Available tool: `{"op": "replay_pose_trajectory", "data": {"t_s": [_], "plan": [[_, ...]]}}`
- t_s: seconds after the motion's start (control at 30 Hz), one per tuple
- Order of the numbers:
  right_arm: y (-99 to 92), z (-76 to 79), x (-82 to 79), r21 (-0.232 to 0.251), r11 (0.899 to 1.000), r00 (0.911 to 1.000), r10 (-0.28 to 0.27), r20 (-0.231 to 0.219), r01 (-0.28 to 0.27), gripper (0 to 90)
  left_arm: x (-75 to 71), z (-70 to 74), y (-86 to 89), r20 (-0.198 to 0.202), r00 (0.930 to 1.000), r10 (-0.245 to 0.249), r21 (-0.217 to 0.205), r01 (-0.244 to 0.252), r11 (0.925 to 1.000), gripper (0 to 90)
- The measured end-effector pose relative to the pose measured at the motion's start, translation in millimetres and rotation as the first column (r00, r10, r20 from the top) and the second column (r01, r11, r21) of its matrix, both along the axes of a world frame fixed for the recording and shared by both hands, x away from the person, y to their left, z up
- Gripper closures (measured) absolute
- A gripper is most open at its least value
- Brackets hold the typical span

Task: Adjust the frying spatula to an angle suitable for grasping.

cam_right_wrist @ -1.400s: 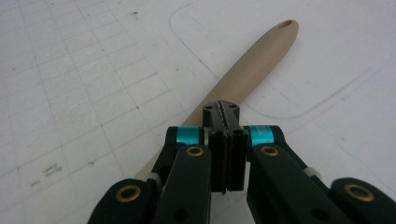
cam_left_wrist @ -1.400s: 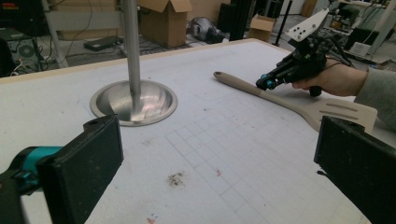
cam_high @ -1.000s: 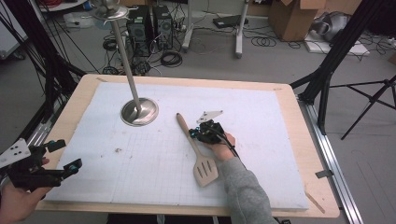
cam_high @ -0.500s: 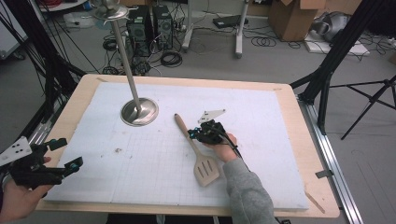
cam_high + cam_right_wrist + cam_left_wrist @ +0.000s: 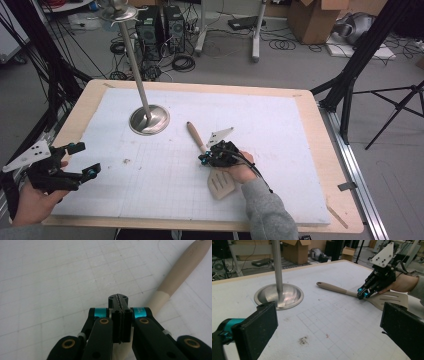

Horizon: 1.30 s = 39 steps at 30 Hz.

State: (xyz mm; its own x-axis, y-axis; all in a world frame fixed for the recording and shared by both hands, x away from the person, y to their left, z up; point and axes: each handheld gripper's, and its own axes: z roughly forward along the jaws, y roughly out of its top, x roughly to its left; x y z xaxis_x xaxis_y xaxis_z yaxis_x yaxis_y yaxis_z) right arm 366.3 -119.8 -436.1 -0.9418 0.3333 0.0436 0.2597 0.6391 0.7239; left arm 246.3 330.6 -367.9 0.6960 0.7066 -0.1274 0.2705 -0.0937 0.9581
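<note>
High view: spatula [image 5: 210,162] runs from eleven to five o'clock under the pressed-together right gripper [image 5: 204,160]; spread left gripper [image 5: 85,160] sits well apart.

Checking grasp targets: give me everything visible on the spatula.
The spatula looks wooden or wood-coloured: a darker tan, rounded handle with a small hole near its tip, then a paler neck and a flat, slotted blade. It lies flat on the white gridded mat, handle end pointing toward the metal stand base but apart from it, blade toward the person. The right gripper, jaws shut together with nothing between them, sits over the neck; whether it presses on the neck cannot be told.
</note>
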Motion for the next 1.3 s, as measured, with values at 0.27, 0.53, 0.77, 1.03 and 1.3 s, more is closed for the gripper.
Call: {"op": "replay_pose_trajectory", "data": {"t_s": [0.27,0.53,0.77,1.03,1.3], "plan": [[-2.5,-0.9,-8.2,-0.073,0.995,0.9981,0.062,-0.003,-0.062,90.0,6.1,-0.3,-5.6,-0.002,0.9999,-0.017,-0.004,0.017,0.9998,1.8],[-8.1,2.4,-10.0,-0.115,0.992,0.9977,0.062,0.027,-0.059,90.0,9.5,-1.3,-8.6,-0.005,0.9996,-0.026,-0.002,0.026,0.9997,1.8],[-14.7,3.1,-9.6,-0.128,0.99,0.9978,0.061,0.027,-0.057,90.0,10.5,-1.4,-9.0,-0.005,0.9996,-0.028,-0.003,0.028,0.9996,1.8],[-19.8,3.7,-9.3,-0.144,0.988,0.9979,0.053,0.038,-0.047,90.0,11.2,-0.9,-9.8,-0.004,0.9995,-0.031,-0.002,0.031,0.9995,1.8],[-24.0,4.2,-9.6,-0.153,0.986,0.9963,0.069,0.052,-0.06,90.0,11.6,-1.0,-9.2,-0.003,0.9996,-0.028,-0.006,0.028,0.9996,1.8]]}}
